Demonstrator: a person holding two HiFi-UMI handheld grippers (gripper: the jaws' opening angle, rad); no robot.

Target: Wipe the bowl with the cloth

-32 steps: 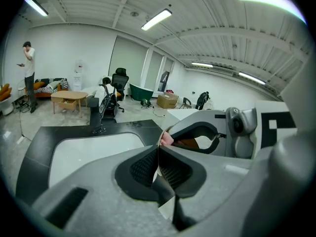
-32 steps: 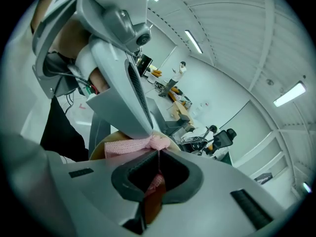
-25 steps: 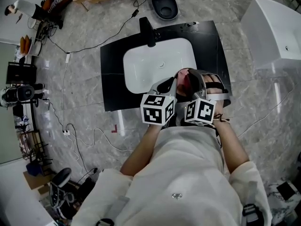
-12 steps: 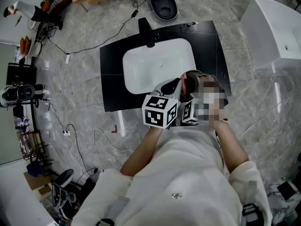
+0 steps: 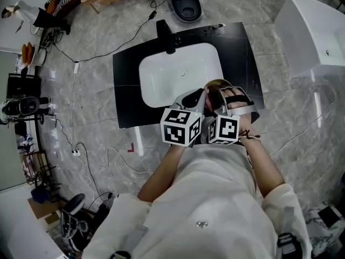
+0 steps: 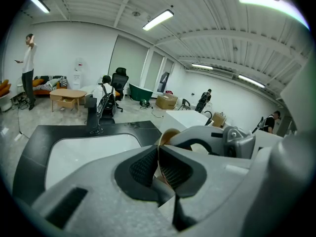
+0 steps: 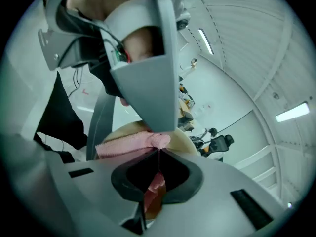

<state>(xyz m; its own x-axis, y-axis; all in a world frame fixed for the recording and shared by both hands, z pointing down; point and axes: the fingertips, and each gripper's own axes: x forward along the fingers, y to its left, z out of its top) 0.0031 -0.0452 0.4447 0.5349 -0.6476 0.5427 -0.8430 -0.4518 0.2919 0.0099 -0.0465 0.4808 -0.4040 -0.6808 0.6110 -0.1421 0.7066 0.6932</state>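
The wiping step is under way, from where I stand. The person holds the bowl up off the black surface, near the middle of the head view, just below and right of the white sink. The left gripper has its jaws pressed nearly together on the bowl's thin rim, which shows as a tan edge running between the pads in the left gripper view. The right gripper pinches the pink cloth, its jaws closed on a fold of it, and the bunched end lies against the cream wall of the bowl just beyond the jaw tips. How much of the bowl has been rubbed I cannot tell. The next move, I judge, calls for dragging the cloth round the bowl's wall while the left gripper keeps the rim steady, perhaps turning it to bring up a fresh side, and without pressing hard enough to pry the rim loose.
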